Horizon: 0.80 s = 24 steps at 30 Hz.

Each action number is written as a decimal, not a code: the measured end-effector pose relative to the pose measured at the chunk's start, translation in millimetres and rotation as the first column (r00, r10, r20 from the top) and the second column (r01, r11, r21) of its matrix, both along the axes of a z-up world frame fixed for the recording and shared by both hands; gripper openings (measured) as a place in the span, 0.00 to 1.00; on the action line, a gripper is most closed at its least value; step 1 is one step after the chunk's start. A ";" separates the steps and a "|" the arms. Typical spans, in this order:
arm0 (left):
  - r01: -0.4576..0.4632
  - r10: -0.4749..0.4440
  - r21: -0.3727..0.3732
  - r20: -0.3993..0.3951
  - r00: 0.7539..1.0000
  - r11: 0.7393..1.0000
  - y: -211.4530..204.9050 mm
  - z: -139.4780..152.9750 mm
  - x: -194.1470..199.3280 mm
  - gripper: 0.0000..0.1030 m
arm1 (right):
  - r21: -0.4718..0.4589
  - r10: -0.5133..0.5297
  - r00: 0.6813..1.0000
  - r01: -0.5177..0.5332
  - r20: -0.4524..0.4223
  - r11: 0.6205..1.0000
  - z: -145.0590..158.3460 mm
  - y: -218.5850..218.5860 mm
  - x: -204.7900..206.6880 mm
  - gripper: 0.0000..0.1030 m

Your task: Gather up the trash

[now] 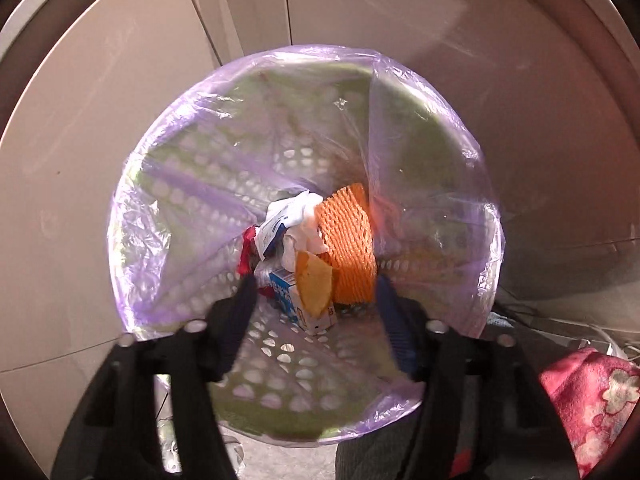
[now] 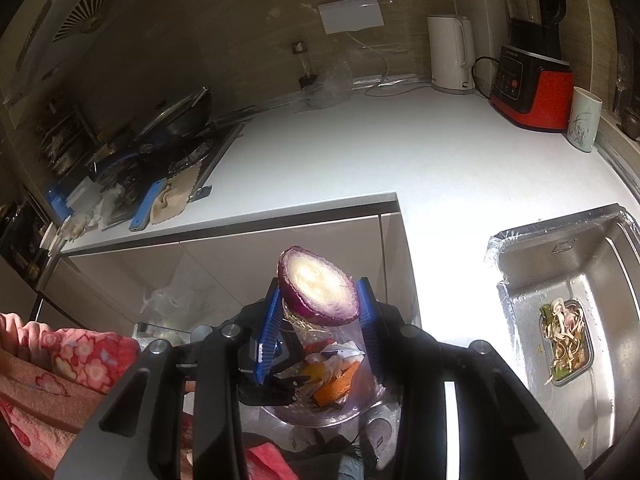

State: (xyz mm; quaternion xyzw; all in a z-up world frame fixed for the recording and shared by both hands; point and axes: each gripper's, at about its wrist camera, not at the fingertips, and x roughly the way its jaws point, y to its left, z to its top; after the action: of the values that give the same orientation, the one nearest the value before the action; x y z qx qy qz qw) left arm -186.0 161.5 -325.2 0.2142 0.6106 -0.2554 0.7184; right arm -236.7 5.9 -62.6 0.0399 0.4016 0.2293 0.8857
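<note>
I look straight down into a green perforated bin (image 1: 256, 152) lined with a purple plastic bag (image 1: 432, 168). At its bottom lie an orange foam net (image 1: 348, 248), white tissue (image 1: 304, 224), a blue and white carton (image 1: 292, 296) and a yellow peel (image 1: 314, 284). My left gripper (image 1: 316, 280) hangs open over the bin, its pads touching nothing. In the right wrist view my right gripper (image 2: 319, 286) is shut on a half red onion (image 2: 318, 292), cut face up, above the same bin (image 2: 320, 412).
Beige cabinet doors (image 1: 100, 120) surround the bin. A pink floral sleeve (image 2: 60, 352) is at lower left. On the white counter (image 2: 360, 152) stand a kettle (image 2: 450, 54), a red blender (image 2: 528, 72) and a cup (image 2: 582, 120). The sink (image 2: 532, 296) holds a tray of scraps (image 2: 566, 340).
</note>
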 end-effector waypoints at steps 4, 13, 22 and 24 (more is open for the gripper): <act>-0.035 0.036 -0.031 0.045 0.998 0.999 4.2 19.7 -6.6 0.73 | -0.012 -0.009 1.000 0.009 -0.023 1.000 -11.4 -0.8 -0.9 0.36; -0.137 0.170 -0.144 0.246 0.954 0.980 43.8 114.2 -22.7 0.89 | -0.090 0.018 0.983 -0.035 -0.181 0.995 -106.9 37.5 11.7 0.36; -0.196 0.212 -0.086 0.237 0.948 0.977 60.7 116.0 -33.1 0.91 | -0.159 0.013 0.942 -0.070 -0.335 0.985 -203.8 88.8 22.9 0.63; -0.215 0.227 -0.075 0.226 0.947 0.974 66.5 114.4 -34.5 0.91 | -0.177 0.004 0.939 -0.069 -0.344 0.982 -209.9 92.5 22.2 0.80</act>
State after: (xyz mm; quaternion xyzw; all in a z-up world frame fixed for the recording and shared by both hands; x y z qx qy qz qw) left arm -220.5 228.0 -210.9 0.1551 0.5358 -0.1615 0.8141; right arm -214.4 98.4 -272.5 -0.0115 0.5696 0.1967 0.7980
